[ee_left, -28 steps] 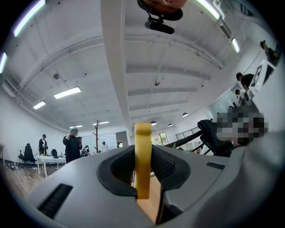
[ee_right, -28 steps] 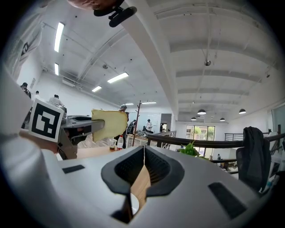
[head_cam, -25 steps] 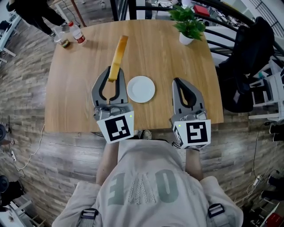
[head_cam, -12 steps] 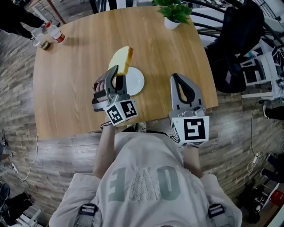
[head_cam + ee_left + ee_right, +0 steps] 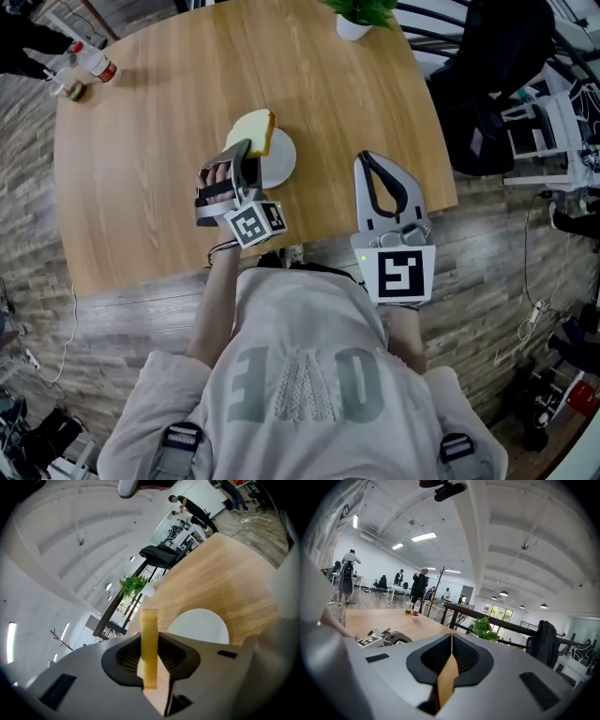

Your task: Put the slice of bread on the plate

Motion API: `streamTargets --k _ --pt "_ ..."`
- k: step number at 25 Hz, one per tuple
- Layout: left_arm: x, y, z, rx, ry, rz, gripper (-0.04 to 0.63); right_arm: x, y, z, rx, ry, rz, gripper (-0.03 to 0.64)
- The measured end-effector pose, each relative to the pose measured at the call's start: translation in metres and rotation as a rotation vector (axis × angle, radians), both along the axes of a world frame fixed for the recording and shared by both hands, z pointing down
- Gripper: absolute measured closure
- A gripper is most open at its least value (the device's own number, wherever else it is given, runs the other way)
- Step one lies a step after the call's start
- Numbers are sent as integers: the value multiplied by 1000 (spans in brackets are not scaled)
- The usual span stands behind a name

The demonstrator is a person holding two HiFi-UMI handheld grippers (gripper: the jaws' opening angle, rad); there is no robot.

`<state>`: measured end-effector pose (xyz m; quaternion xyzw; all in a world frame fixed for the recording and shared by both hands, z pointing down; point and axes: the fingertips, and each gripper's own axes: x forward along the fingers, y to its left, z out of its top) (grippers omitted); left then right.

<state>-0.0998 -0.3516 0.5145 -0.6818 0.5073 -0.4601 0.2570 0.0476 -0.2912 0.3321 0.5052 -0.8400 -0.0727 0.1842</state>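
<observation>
Pinching the bread (image 5: 251, 132) tilted over the plate (image 5: 282, 166) just ahead, the left gripper (image 5: 245, 153) — right gripper (image 5: 367, 159) pressed together, empty — might release askew, sliding it off onto the surface (image 5: 141, 141).

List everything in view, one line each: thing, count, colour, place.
table: one, light wood, under everything.
plate: one, white, near the table's front edge.
slice of bread: one, pale yellow, over the plate's far-left rim.
potted plant: one, green in white pot, table's far edge.
bottle: one, clear with red label, table's far-left corner.
jacket: one, black, draped right of the table.
left gripper: one, grey, shut on the slice of bread.
right gripper: one, grey, shut, empty, over the table's near-right edge.
</observation>
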Motion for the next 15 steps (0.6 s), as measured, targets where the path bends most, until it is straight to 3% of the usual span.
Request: streamTargets --k 5,11,15 --pt "19 7 28 -76 -42 64 506 4 -1 -2 -9 -56 19 597" --pt "26 13 48 -191 25 65 490 4 -3 1 -26 -62 19 597" --pt "30 16 63 -331 142 29 352 5 -3 3 -35 -77 23 597"
